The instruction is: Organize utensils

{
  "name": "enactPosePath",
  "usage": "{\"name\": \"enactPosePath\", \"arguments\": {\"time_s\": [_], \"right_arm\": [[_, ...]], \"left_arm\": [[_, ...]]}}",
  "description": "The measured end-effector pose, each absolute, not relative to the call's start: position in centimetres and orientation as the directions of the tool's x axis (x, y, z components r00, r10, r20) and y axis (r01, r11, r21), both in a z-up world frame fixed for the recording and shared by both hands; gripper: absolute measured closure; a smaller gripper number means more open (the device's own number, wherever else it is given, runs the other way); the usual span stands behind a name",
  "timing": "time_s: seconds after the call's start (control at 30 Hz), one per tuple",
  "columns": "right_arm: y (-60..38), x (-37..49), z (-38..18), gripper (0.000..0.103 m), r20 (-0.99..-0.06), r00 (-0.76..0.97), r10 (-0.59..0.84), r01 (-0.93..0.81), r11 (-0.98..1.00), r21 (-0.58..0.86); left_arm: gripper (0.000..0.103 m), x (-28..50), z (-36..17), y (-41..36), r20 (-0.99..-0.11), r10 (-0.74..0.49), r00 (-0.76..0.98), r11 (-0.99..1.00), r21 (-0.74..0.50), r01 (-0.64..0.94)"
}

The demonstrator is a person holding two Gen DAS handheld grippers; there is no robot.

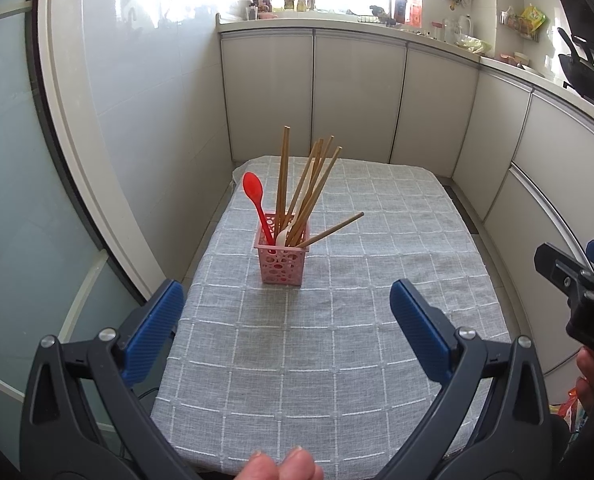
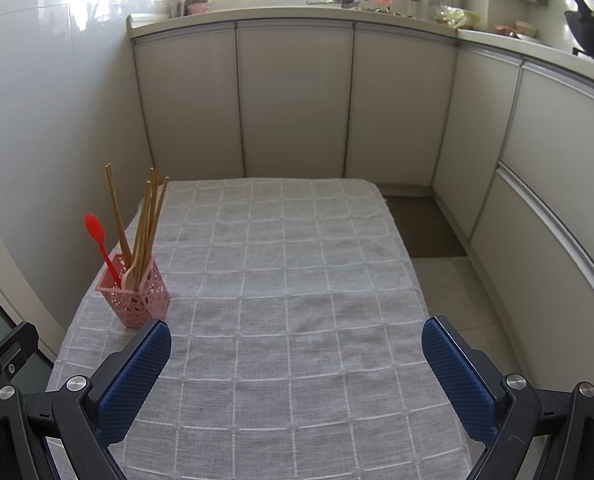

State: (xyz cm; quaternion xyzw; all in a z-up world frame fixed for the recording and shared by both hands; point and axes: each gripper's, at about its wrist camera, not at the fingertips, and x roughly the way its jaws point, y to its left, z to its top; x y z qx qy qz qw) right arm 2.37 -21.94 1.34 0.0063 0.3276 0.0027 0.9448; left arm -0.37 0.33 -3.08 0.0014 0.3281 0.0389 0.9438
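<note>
A pink perforated holder [image 1: 283, 262] stands on the grey checked tablecloth [image 1: 337, 340]. It holds several wooden chopsticks [image 1: 283, 176], a red spoon [image 1: 254, 190] and a white spoon [image 1: 283, 236]. One chopstick [image 1: 331, 230] leans far out to the right. My left gripper [image 1: 287, 308] is open and empty, in front of the holder. My right gripper [image 2: 297, 344] is open and empty over the cloth, with the holder [image 2: 135, 296], its chopsticks [image 2: 147, 220] and the red spoon [image 2: 96, 229] to its left. The right gripper also shows at the right edge of the left wrist view [image 1: 577, 276].
The table stands in a kitchen corner with white cabinets [image 2: 297, 100] behind and to the right, and a white wall [image 1: 145, 120] to the left. A cluttered counter [image 1: 337, 16] with a sink runs along the back. Floor [image 2: 437, 232] lies right of the table.
</note>
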Motion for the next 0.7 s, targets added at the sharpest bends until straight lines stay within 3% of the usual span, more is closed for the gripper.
{"name": "enactPosePath", "arguments": {"time_s": [0.7], "right_arm": [[-21.97, 2.24, 1.42, 0.0, -0.62, 0.785, 0.009, -0.003, 1.0, 0.011]], "left_arm": [[0.001, -0.6, -2.97, 0.47, -0.616, 0.079, 0.784, 0.997, 0.031, -0.077]]}}
